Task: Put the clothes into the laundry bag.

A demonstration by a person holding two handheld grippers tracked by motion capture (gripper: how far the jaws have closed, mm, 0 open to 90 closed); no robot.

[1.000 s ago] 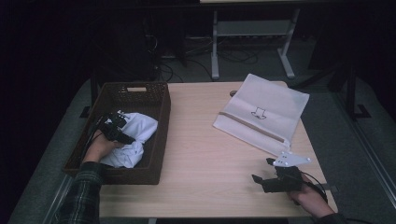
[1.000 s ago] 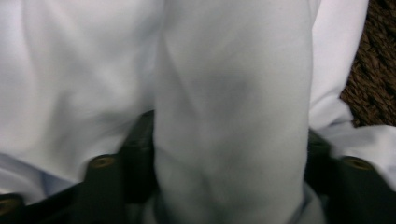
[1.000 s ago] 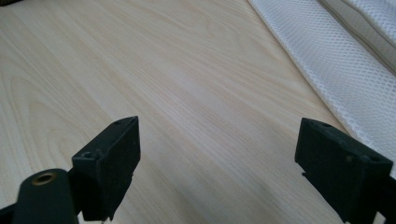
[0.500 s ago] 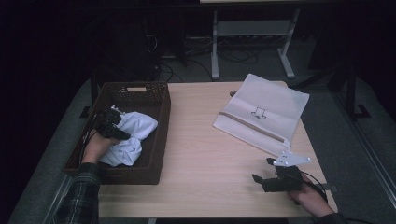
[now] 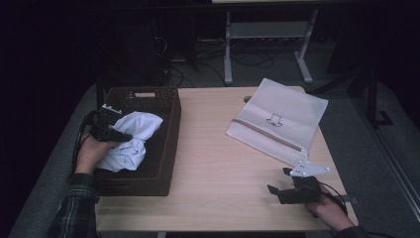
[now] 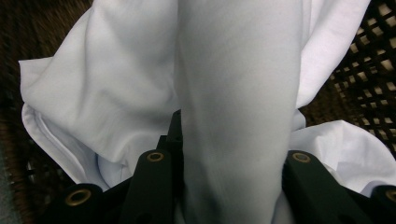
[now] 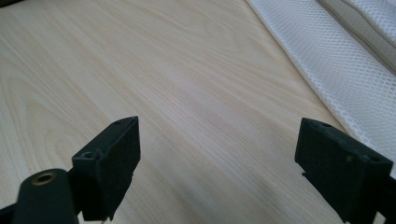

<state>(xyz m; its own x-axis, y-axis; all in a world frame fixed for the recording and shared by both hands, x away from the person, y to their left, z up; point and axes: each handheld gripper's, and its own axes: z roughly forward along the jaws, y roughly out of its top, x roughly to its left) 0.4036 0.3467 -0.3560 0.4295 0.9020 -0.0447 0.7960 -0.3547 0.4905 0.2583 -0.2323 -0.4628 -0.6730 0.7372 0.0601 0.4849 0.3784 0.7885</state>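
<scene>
A crumpled white cloth hangs partly out of the dark wicker basket at the table's left. My left gripper is above the basket's left side, shut on a fold of that cloth. Its jaws have just been closing, and the fabric is pinched between them. My right gripper rests low at the table's front right, open, with bare wood between its jaws. A white mesh laundry bag lies flat at the back right, its edge just right of that gripper.
The light wooden table has open room between the basket and the mesh bag. Behind the table stand a desk frame and cables on the dark floor.
My left hand has risen and drawn toward the basket's left wall, lifting the white cloth with it. The right hand and the mesh bag have stayed put.
</scene>
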